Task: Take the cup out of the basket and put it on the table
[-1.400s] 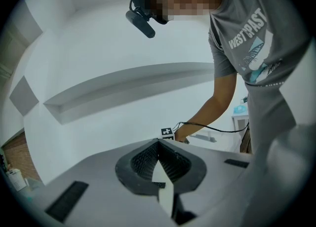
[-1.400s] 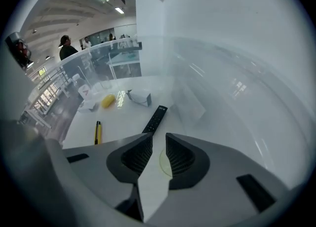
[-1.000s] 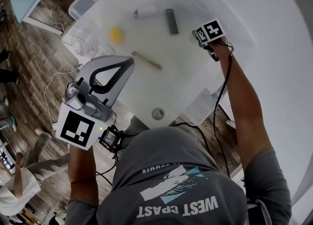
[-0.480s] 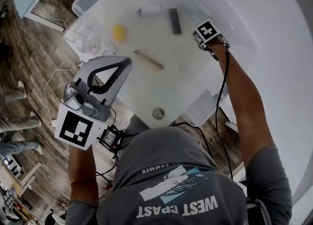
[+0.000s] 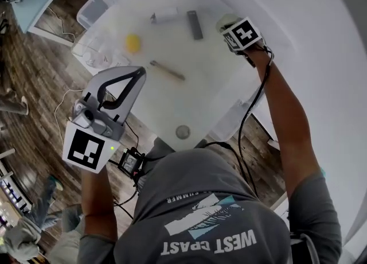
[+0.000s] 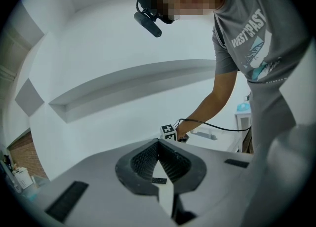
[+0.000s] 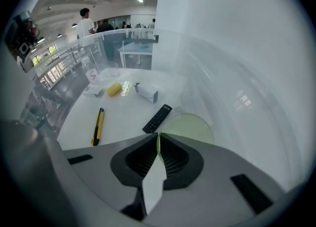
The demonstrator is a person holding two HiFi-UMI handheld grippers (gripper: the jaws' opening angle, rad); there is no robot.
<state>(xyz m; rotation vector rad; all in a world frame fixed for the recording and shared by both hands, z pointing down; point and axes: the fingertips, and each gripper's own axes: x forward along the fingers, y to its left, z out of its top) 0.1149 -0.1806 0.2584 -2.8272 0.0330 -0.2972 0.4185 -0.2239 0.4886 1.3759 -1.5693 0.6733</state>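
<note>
A pale green cup (image 7: pixel 191 125) sits just ahead of my right gripper (image 7: pixel 158 139), whose jaws are shut on its thin wall. In the head view the cup (image 5: pixel 225 23) peeks out beside the right gripper (image 5: pixel 236 34) over the far right part of the white table (image 5: pixel 172 105). A clear curved wall rises close to the right of the cup; I cannot tell whether it is the basket. My left gripper (image 5: pixel 139 72) hovers at the table's near left edge, shut with nothing in it. In its own view the left gripper (image 6: pixel 159 147) points toward the person's right arm.
On the table lie a black remote (image 5: pixel 194 24), a small white box (image 5: pixel 166 15), a yellow object (image 5: pixel 133 42) and a yellow utility knife (image 7: pixel 98 126). Clear plastic containers (image 5: pixel 97 56) stand at the left edge. A round metal grommet (image 5: pixel 182 132) is near the front edge.
The right gripper has shifted slightly up and left, and the green cup now shows beside it. The left gripper has drifted a little to the left.
</note>
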